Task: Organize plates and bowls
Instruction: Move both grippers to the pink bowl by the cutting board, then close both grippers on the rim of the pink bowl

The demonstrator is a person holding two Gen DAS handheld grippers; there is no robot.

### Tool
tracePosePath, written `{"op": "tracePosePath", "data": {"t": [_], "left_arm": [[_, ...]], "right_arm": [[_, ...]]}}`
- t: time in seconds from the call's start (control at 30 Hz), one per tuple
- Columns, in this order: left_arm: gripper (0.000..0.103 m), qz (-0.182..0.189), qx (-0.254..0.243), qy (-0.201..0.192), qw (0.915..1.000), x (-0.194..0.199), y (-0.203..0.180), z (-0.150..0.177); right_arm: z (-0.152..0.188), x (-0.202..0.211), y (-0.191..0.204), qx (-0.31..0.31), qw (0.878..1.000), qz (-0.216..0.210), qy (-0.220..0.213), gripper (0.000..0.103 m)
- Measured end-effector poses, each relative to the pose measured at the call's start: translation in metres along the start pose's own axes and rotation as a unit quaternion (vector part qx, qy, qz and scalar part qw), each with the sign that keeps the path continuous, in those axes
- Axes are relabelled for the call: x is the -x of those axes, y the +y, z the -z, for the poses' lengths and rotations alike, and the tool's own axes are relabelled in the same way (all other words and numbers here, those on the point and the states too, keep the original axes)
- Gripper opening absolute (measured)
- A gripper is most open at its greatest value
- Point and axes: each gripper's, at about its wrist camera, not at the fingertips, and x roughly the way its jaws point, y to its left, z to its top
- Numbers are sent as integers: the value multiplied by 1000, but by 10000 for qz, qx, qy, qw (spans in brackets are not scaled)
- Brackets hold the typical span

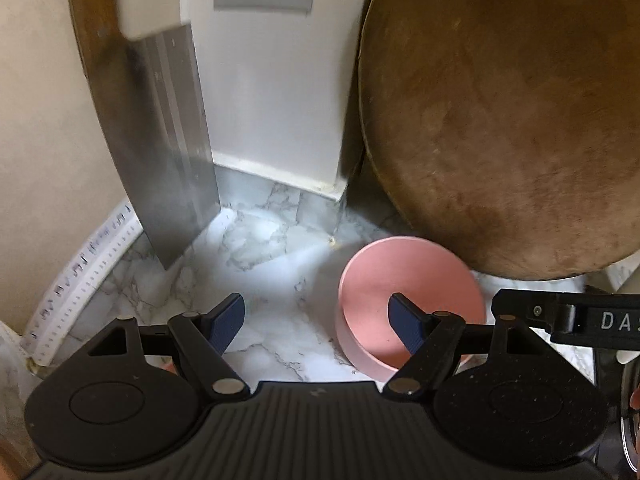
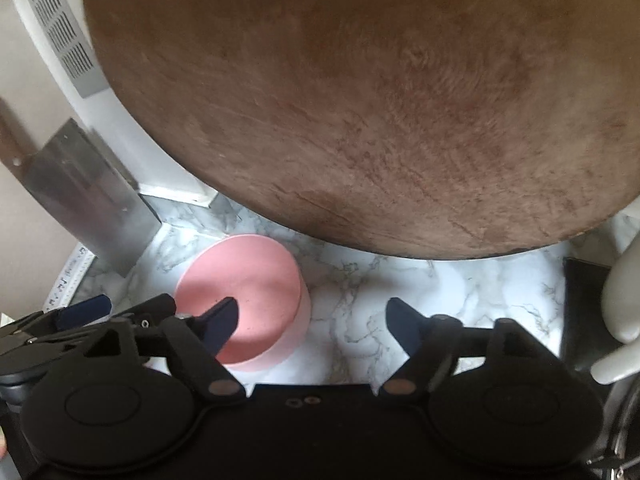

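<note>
Right gripper (image 2: 314, 328) is held wide apart over the marble counter (image 2: 440, 300), nothing gripped; pink bowl (image 2: 248, 280) is seen beside its left finger, round wooden board (image 2: 340, 100) propped behind.

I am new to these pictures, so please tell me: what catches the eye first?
The big round wooden board leaning upright at the back dominates. Below it, a pink bowl sits on the marble counter. A steel cleaver stands at the left.
</note>
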Motion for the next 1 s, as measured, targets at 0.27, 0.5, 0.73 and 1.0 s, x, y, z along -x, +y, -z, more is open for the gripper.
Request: {"op": "tracePosePath", "data": {"t": [0.27, 0.5, 0.73, 1.0], "left_arm": [[63, 125, -48, 203, 9997, -26, -3, -6], [50, 8, -16, 291, 9996, -37, -4, -7], [15, 178, -56, 379, 9991, -41, -3, -6], [6, 318, -105, 449, 9984, -40, -4, -3]], "right_arm": [[-5, -27, 3, -15, 9998, 35, 197, 55], [-6, -36, 7, 39, 9997, 54, 231, 36], [-3, -42, 10, 158, 9995, -3, 289, 18], [-2, -42, 19, 295, 9992, 32, 283, 9]]}}
